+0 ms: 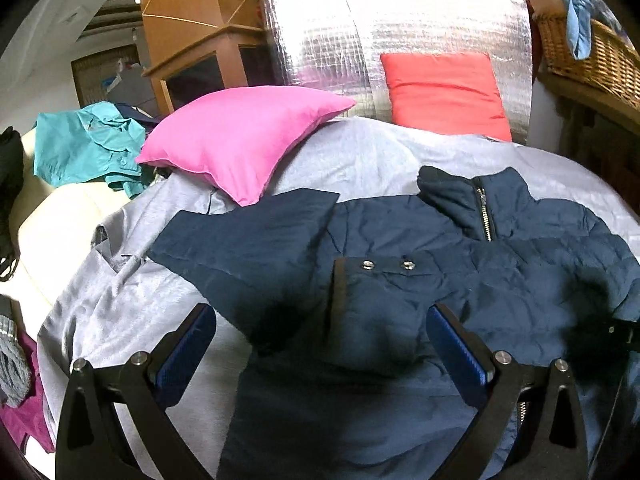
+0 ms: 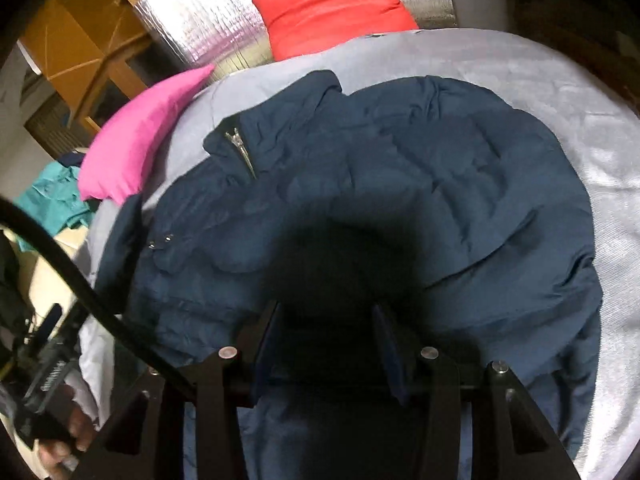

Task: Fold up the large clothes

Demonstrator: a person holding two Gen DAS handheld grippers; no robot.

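A navy puffer jacket [image 1: 400, 240] lies spread on a grey bed sheet [image 1: 120, 300], collar and zip towards the pillows. A cuff with two snaps [image 1: 386, 266] rests across its chest. My left gripper [image 1: 320, 320] hovers above the jacket's lower left part, open wide, with nothing pinched. In the right wrist view the jacket [image 2: 420, 168] fills the middle. My right gripper [image 2: 328, 328] hangs low over its hem with the jaws about half apart. Navy cloth lies in deep shadow below them, and I see none pinched between the pads.
A pink pillow [image 1: 240, 148] and a red pillow [image 1: 444, 92] lie at the head, against a silver foil mat [image 1: 320, 40]. Left of the bed are a teal garment [image 1: 84, 144] and a wooden cabinet [image 1: 192, 20]. A wicker basket [image 1: 592, 52] stands at the right. A hand [image 2: 68, 436] shows bottom left.
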